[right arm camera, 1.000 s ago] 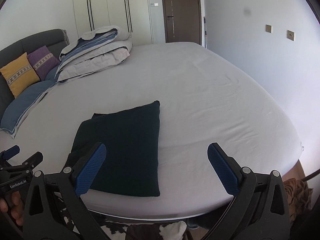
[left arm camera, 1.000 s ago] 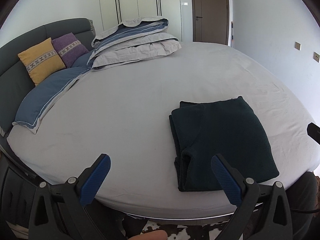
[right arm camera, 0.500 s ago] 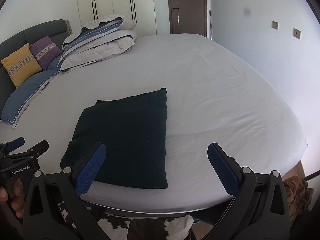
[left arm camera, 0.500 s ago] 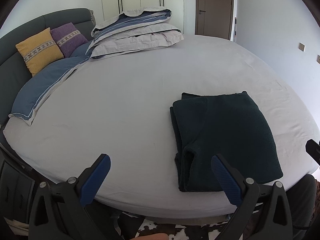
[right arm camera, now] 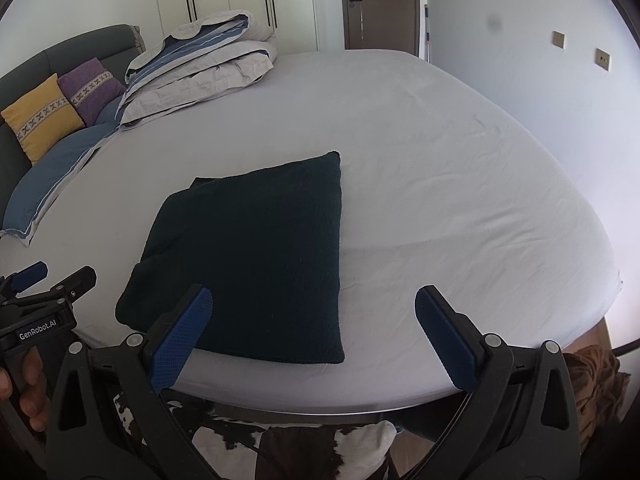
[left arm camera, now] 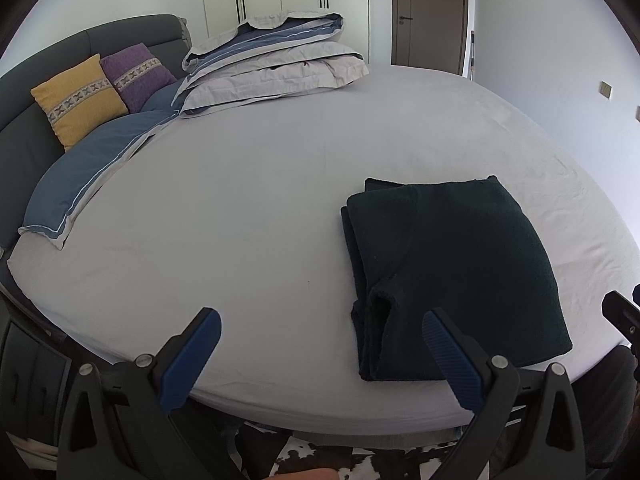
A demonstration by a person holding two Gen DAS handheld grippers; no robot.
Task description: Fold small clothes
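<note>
The dark garment (right arm camera: 256, 256) lies folded into a neat rectangle near the front edge of the bed (right arm camera: 460, 184), within easy reach of whoever stands at the foot. Both the left gripper (left arm camera: 320, 344) and the right gripper (right arm camera: 312, 320) hang off the mattress edge, jaws spread wide and holding nothing. The folding looks done, so they seem drawn clear to leave it undisturbed.

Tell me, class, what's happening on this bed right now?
A person holds a two-finger gripper in each hand over the near edge of the bed. A dark green garment lies folded into a neat rectangle on the sheet. The left gripper and the right gripper are both open, touching nothing. The fold looks finished.
</note>
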